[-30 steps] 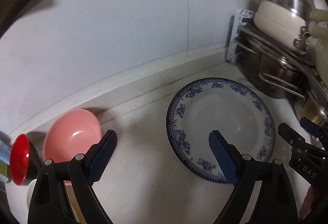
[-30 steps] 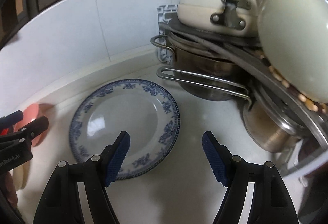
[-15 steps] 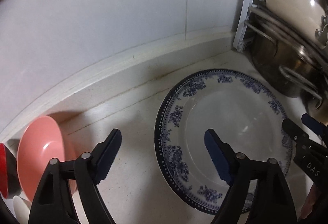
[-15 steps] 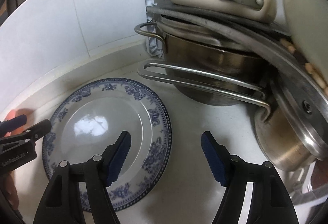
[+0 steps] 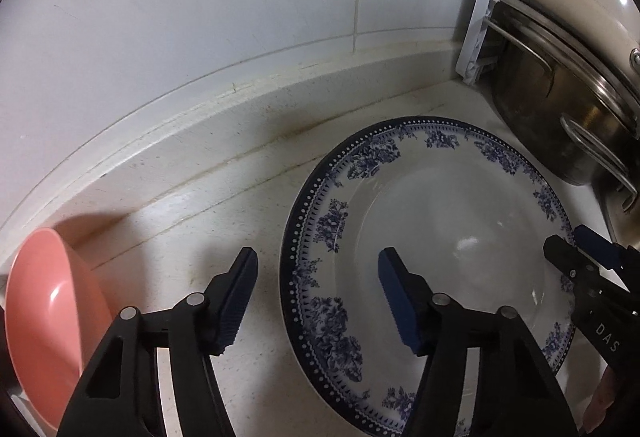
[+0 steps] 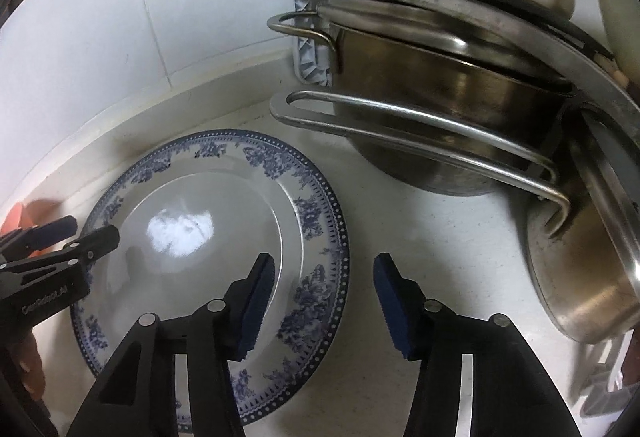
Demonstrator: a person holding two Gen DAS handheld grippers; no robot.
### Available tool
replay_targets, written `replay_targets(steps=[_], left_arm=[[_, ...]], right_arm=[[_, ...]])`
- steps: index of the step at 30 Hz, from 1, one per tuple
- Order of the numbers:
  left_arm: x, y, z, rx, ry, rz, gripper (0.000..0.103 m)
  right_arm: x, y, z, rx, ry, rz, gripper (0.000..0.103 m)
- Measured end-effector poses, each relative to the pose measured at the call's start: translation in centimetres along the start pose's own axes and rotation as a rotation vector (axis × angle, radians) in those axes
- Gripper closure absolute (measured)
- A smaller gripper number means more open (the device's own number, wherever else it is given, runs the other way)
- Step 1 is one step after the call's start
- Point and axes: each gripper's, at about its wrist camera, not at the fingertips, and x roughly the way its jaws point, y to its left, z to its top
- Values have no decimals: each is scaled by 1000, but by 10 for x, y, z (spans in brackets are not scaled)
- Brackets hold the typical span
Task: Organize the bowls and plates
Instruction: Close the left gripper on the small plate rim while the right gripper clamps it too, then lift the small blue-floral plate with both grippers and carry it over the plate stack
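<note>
**Both grippers closing in on the blue-patterned plate**

The blue floral plate (image 5: 440, 237) lies flat on the white countertop (image 5: 192, 237), near its back edge where the tiled wall (image 5: 200, 17) rises, just beside the stacked steel pots (image 6: 440, 109) on the rack. The left gripper (image 5: 318, 297) straddles the plate's left rim, the right gripper (image 6: 324, 297) its right rim; both sets of jaws are closing, fingers apart, pads not yet pressing the rim. A pink bowl (image 5: 44, 313) sits towards the counter's left end. The step in hand looks like a two-sided pickup. Next, each pad pair must pinch the thin rim squarely, then lift evenly so the plate stays level.
</note>
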Motion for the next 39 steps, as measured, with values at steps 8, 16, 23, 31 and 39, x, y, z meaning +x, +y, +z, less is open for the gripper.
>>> replay_targets(steps=[8, 16, 23, 31, 39], left_arm=[[0, -1, 2, 1, 11, -34, 58], [5, -3, 8, -20, 20, -26, 67], [-1, 1, 4, -51, 27, -39, 67], [-25, 3, 0, -73, 6, -30, 68], [-61, 7, -12, -87, -23, -29, 69]], right_arm=[[4, 3, 3, -19, 39, 9, 62], [7, 7, 7, -47, 65, -6, 66], [6, 9, 7, -56, 69, -21, 67], [-5, 12, 7, -36, 63, -15, 67], [-38, 15, 1, -28, 40, -10, 67]])
